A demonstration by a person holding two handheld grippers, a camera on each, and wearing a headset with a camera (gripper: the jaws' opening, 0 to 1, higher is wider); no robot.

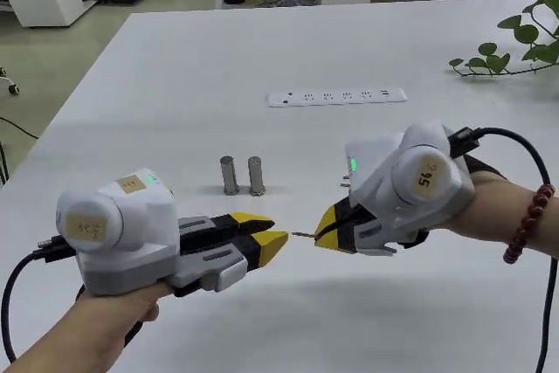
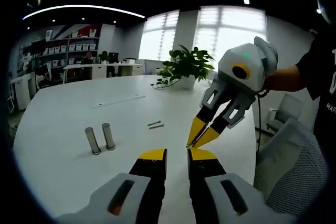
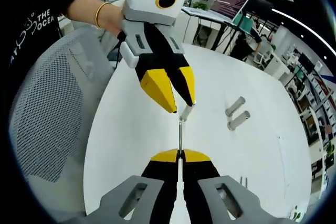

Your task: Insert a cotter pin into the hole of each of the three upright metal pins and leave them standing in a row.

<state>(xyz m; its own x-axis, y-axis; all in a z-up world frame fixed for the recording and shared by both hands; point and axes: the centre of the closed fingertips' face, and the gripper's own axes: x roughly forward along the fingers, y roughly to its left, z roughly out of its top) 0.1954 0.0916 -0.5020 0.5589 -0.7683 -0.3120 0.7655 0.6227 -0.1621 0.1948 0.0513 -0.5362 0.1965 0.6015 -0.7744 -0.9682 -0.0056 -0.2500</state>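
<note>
While my right tool is clenched on a cotter pin, holding it just above the counter, my left tool faces it with jaws parted, tips just beside the pin's far end. Two metal pins stand upright side by side beyond the tools. Two more cotter pins lie near them.
</note>
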